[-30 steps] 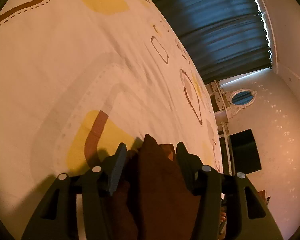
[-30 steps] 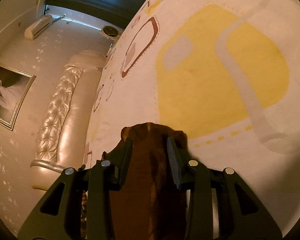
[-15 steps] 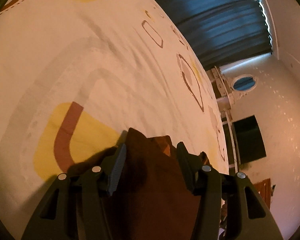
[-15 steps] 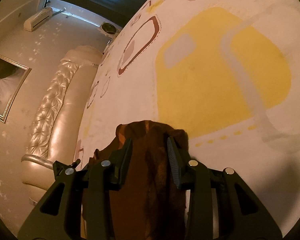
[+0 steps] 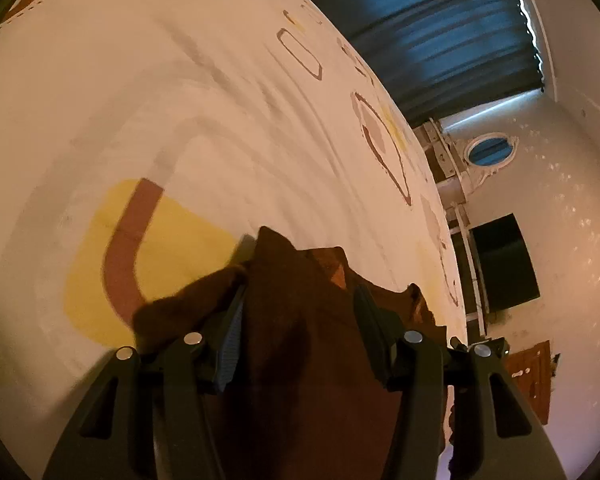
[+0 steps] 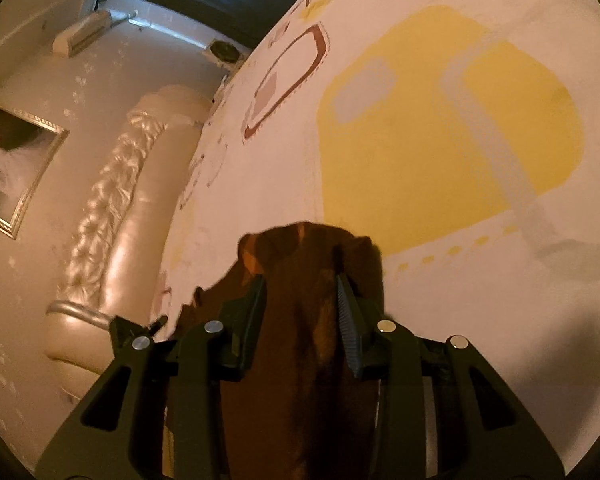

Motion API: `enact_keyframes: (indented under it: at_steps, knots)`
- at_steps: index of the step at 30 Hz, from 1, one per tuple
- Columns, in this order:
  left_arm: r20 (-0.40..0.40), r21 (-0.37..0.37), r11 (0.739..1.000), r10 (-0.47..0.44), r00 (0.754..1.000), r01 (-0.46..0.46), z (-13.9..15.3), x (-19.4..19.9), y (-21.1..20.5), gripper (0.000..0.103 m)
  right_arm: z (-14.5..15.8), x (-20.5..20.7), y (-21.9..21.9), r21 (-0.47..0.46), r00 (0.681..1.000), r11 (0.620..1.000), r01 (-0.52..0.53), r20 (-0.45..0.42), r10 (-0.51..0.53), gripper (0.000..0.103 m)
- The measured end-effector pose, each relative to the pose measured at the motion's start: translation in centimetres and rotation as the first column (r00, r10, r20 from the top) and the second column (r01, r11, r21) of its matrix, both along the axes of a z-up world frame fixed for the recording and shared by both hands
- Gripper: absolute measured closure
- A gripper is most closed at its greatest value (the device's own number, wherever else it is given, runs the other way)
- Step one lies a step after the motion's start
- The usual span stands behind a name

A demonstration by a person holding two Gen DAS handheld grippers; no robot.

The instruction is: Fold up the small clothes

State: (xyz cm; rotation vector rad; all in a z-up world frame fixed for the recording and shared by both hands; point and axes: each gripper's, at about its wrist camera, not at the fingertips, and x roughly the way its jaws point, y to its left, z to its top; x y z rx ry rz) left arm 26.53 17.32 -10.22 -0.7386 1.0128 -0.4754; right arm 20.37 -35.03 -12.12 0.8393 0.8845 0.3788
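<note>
A dark brown small garment (image 5: 284,256) is bunched between the fingers of my left gripper (image 5: 300,292), which is shut on it just above the patterned bed sheet (image 5: 180,100). A flap of the cloth spills out left of the left finger. In the right wrist view the same brown garment (image 6: 300,240) fills the gap of my right gripper (image 6: 300,280). Its jaws are closing with the cloth pinched between the pads, and the cloth hangs over the sheet (image 6: 460,320). Part of the other gripper shows at the left of that view.
The bed's cream sheet with yellow and brown shapes stretches ahead in both views. A padded headboard (image 6: 112,208), a framed picture (image 6: 12,168) and a wall air conditioner (image 6: 84,32) lie beyond its left edge. Dark curtains (image 5: 420,32) and a black screen (image 5: 504,260) stand past the bed.
The left gripper has slid across the sheet with the garment, and more cloth now spreads out around its fingers. The right gripper's jaws have narrowed slightly on the cloth.
</note>
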Motion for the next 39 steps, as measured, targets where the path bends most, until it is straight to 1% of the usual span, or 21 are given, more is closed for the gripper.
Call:
enact_keyframes:
  at_steps: [2,3,4,6,7,10,12,13,16,19,20,22,23,24,25,26,28,32,35,36,39]
  knots:
    - [-0.003,0.036,0.999,0.001,1.000,0.000,0.0,0.2,-0.4,0.064,0.1,0.1,0.3,-0.030,1.000,1.000,-0.007,-0.001,0.007,0.098]
    - [-0.005,0.055,0.998,-0.003,1.000,0.003,0.0,0.2,-0.4,0.087,0.2,0.2,0.5,-0.048,1.000,0.999,-0.010,0.001,0.010,0.099]
    - [-0.008,0.078,0.997,-0.011,1.000,0.012,0.0,0.2,-0.6,0.099,0.3,0.1,0.6,-0.059,1.000,0.998,-0.010,0.008,0.011,0.099]
    - [0.006,0.111,0.994,-0.017,1.000,0.016,0.3,0.0,-0.8,0.099,0.9,-0.2,1.0,-0.071,0.999,0.997,-0.013,0.036,0.015,0.099]
    - [0.039,0.122,0.993,-0.010,0.999,0.005,0.9,-0.4,-0.7,0.099,1.2,-0.3,1.2,-0.079,0.999,0.997,-0.014,0.050,0.017,0.100]
    - [0.122,0.084,0.995,0.041,0.992,-0.051,2.8,-1.0,0.2,0.099,3.0,-0.5,1.5,-0.081,0.993,0.997,-0.004,0.116,0.014,0.100]
    - [0.152,0.075,0.994,0.073,0.986,-0.086,3.6,-0.8,0.7,0.099,3.8,-0.3,1.4,-0.078,0.988,0.997,0.009,0.152,0.003,0.100]
    - [0.163,0.078,0.992,0.085,0.983,-0.099,3.8,-0.7,0.9,0.099,4.0,0.0,1.3,-0.078,0.987,0.997,0.014,0.162,-0.001,0.100]
    - [0.134,0.109,0.986,0.114,0.984,-0.129,2.9,0.4,1.3,0.099,2.8,1.3,0.7,-0.046,0.989,0.998,0.041,0.143,-0.034,0.100]
    - [0.049,0.113,0.990,0.080,0.996,-0.085,0.9,1.6,0.6,0.098,0.5,2.6,0.3,-0.073,0.995,0.995,0.068,0.071,-0.063,0.100]
    - [0.008,0.146,0.987,0.068,0.998,-0.068,-0.1,1.9,0.0,0.098,-0.5,2.9,0.4,-0.089,0.997,0.993,0.072,0.042,-0.069,0.100]
    - [0.015,0.169,0.983,0.068,0.998,-0.069,-0.5,1.6,-0.4,0.095,-1.6,3.0,0.2,-0.062,0.997,0.995,0.072,0.017,-0.071,0.099]
    - [0.023,0.154,0.986,0.066,0.998,-0.069,-0.2,1.2,-0.3,0.092,-1.6,2.6,-0.1,-0.033,0.996,0.996,0.087,0.016,-0.086,0.096]
    - [0.026,0.126,0.990,0.062,0.998,-0.065,0.0,0.7,-0.1,0.082,-1.5,2.2,-0.4,-0.011,0.995,0.995,0.096,0.017,-0.096,0.095]
    - [0.026,0.097,0.993,0.059,0.998,-0.061,0.3,0.0,0.3,0.072,-1.2,1.4,-0.6,0.019,0.995,0.996,0.092,0.022,-0.092,0.091]
    - [0.031,0.077,0.995,0.059,0.998,-0.061,0.5,-0.8,0.6,0.069,-0.8,0.5,-0.8,0.031,0.996,0.996,0.081,0.025,-0.082,0.085]
    - [0.052,0.057,0.997,0.048,0.997,-0.051,1.1,-3.3,1.2,0.061,-0.1,-1.6,-0.8,0.024,0.998,0.998,0.055,0.028,-0.055,0.080]
    - [0.051,0.052,0.998,0.034,0.998,-0.037,1.5,-8.7,1.8,0.058,0.3,-6.6,0.2,0.024,0.999,0.999,-0.047,0.016,0.046,0.076]
    - [0.039,0.046,0.997,0.060,0.997,-0.062,1.7,-12.3,2.1,0.053,-0.1,-9.9,1.6,0.011,0.994,0.995,-0.104,-0.017,0.104,0.076]
    - [0.030,0.039,0.997,0.072,0.997,-0.073,1.6,-13.4,2.1,0.049,-0.4,-10.8,2.0,0.016,0.993,0.993,-0.119,-0.027,0.119,0.076]
    - [-0.025,0.019,0.994,0.110,0.994,-0.110,0.9,-15.7,1.6,0.049,-1.3,-12.9,3.4,0.031,0.986,0.987,-0.159,-0.042,0.161,0.076]
